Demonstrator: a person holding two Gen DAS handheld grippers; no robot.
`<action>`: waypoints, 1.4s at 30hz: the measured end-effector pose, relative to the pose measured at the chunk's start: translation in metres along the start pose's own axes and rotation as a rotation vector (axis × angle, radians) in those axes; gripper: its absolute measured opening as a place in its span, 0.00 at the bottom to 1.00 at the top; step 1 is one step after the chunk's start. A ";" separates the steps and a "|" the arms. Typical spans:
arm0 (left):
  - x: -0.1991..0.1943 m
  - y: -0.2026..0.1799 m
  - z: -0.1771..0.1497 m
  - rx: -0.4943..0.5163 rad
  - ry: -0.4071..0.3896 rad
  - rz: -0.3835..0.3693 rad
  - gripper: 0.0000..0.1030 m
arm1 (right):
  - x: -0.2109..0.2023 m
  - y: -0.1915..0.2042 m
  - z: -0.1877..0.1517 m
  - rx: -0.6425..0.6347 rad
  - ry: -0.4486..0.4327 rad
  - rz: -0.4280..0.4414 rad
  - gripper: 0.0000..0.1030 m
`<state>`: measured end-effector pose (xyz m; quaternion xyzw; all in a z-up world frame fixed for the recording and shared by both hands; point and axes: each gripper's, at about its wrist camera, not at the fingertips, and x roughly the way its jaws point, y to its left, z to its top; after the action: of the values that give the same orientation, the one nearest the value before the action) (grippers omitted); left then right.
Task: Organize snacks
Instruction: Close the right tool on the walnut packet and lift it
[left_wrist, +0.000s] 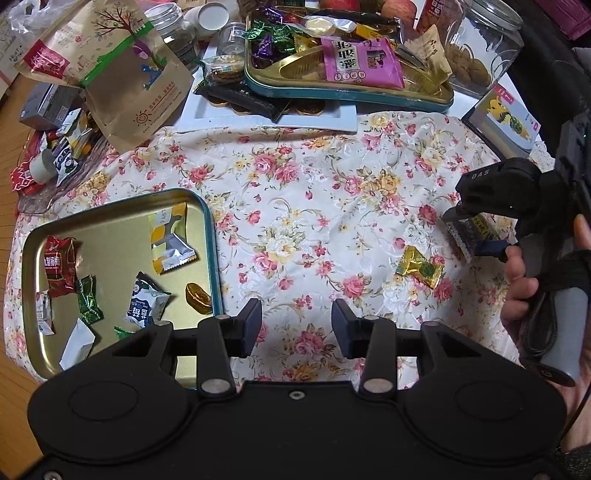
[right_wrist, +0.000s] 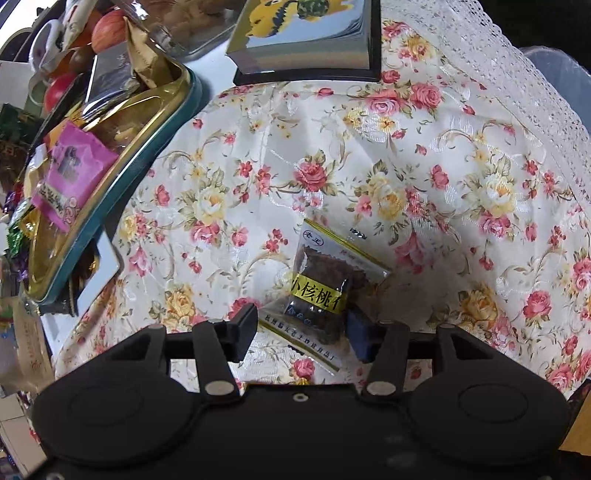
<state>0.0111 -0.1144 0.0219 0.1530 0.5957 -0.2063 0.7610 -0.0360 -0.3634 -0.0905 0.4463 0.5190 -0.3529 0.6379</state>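
Snack sorting, desk under a flowered cloth (left_wrist: 314, 206), listed near to far.

Left gripper (left_wrist: 296, 328): nearest, pointing down over bare cloth, fingers apart, nothing between them.

Lid tray (left_wrist: 122, 206): near left, just beside the left gripper. Gold inside, teal rim. Holds a handful of sorted pieces: a red packet, green candies, blue-and-white packets, a yellow-and-silver packet, a gold ingot-shaped sweet.

Right gripper (right_wrist: 301, 325): near right, pointing down, fingers straddling a walnut packet (right_wrist: 319, 286). The right finger looks to touch the packet's edge; the left finger stands clear of the dark filling, over the clear seam. Not clamped as far as the view shows.

Gold candy (left_wrist: 421, 266): loose on the cloth between the two grippers, unsorted.

Card box (left_wrist: 506, 120): far right, yellow cartoon figure on top.

Full tin (left_wrist: 354, 96): far centre, piled with a pink packet (left_wrist: 362, 62) and mixed sweets.

Paper bag (left_wrist: 125, 70) and jars: far left and far right, cluttered.

Risks: the packet lies askew to the fingers, so closing may catch only the thin seam and let it slip or swing out on lifting. Slick film on glossy cloth may skid sideways. A pinch taken low could snag a cloth fold and drag the gold candy.
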 end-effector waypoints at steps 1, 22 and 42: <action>0.000 0.000 0.000 -0.001 -0.001 -0.002 0.49 | 0.001 0.000 0.000 0.003 -0.005 -0.001 0.52; 0.008 -0.009 0.000 0.021 0.017 0.019 0.49 | -0.011 -0.005 -0.029 -0.344 0.090 -0.092 0.38; 0.043 -0.055 0.006 -0.010 0.030 -0.061 0.49 | -0.018 -0.041 -0.019 -0.181 0.103 -0.094 0.33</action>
<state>-0.0019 -0.1706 -0.0174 0.1340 0.6123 -0.2240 0.7463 -0.0836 -0.3606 -0.0826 0.3796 0.6012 -0.3108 0.6307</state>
